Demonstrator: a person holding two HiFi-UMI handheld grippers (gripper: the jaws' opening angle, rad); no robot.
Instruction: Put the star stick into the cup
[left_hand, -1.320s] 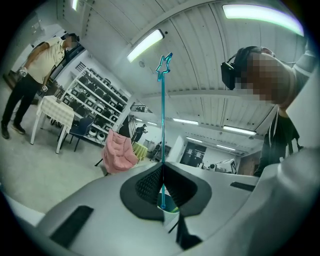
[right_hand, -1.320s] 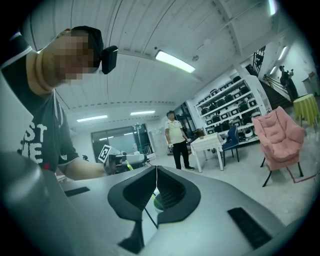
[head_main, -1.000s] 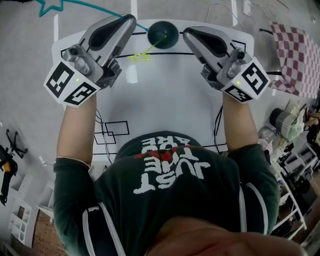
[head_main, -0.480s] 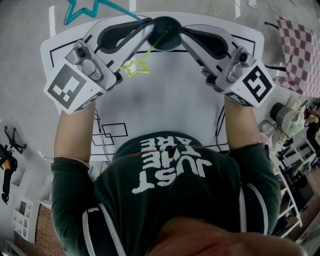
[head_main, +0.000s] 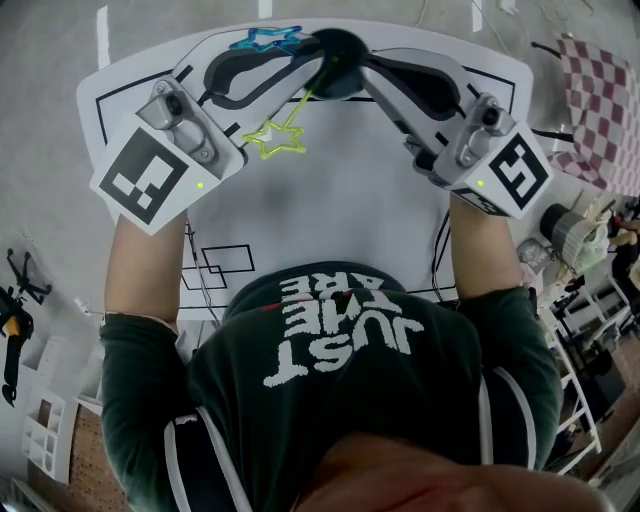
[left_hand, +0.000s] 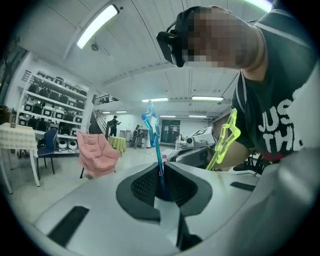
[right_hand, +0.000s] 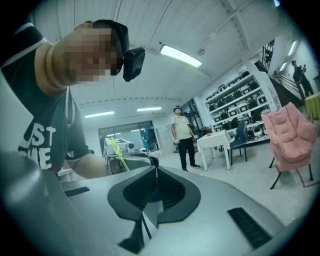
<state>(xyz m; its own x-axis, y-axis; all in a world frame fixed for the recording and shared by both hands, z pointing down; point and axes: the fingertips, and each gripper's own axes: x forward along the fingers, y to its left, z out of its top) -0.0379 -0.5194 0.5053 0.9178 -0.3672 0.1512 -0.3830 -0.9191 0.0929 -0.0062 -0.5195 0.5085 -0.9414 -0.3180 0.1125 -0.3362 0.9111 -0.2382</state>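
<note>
Left gripper view, blue star stick (left_hand: 156, 150): upright, star end topmost.
Left claw (left_hand: 161, 167): clamped on the stick's lower end.
Right claw (right_hand: 156, 170): jaws together, nothing visible between.
Cup (head_main: 340, 80): touching both claws' tips, holds yellow star stick (head_main: 297, 108).

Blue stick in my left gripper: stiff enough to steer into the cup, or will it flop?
Probably stiff: the blue stick stands straight from the shut left gripper, no droop. It looks thin and light, so it may pivot in the grip if it catches the cup rim. Released, it should lean like the yellow stick.
</note>
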